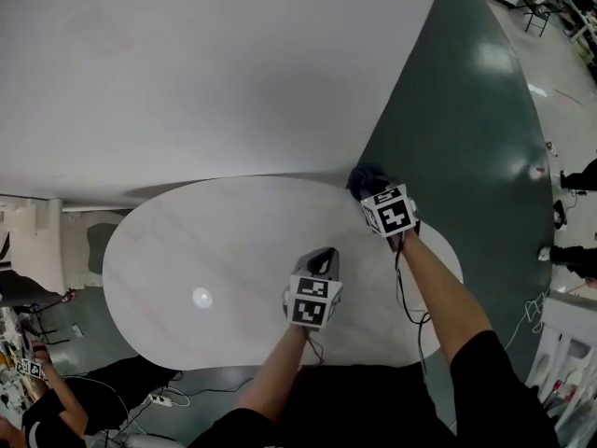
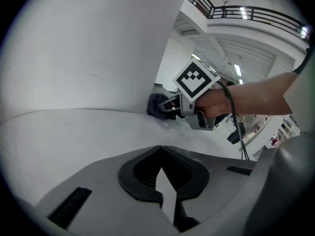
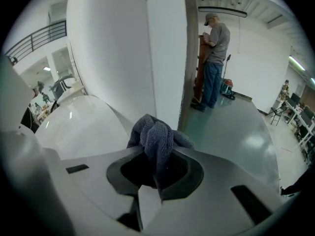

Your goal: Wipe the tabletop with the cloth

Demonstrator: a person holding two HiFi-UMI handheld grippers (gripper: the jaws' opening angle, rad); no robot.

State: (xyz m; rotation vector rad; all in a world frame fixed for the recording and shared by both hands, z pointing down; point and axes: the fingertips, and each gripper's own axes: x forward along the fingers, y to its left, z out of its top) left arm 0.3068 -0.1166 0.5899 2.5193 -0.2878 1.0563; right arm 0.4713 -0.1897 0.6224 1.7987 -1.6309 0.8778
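Observation:
A dark grey-blue cloth [image 1: 362, 177] is bunched at the far right edge of the oval white tabletop [image 1: 215, 259], close to the big white column. My right gripper [image 1: 371, 190] is shut on it. In the right gripper view the cloth [image 3: 156, 134] bulges up out of the closed jaws of that gripper [image 3: 156, 156]. My left gripper [image 1: 322, 258] hovers over the table's middle right, nearer to me, shut with nothing in it. The left gripper view has its own jaws [image 2: 160, 149] meeting tip to tip. Beyond them are the right gripper [image 2: 173, 105] and the cloth [image 2: 156, 105] on the table.
A broad white column [image 1: 215, 73] overhangs the table's far side. Dark green floor [image 1: 466, 110] lies to the right. A person [image 3: 214, 53] stands at a brown cabinet beyond. A power strip with cables [image 1: 160, 399] lies on the floor at the near left.

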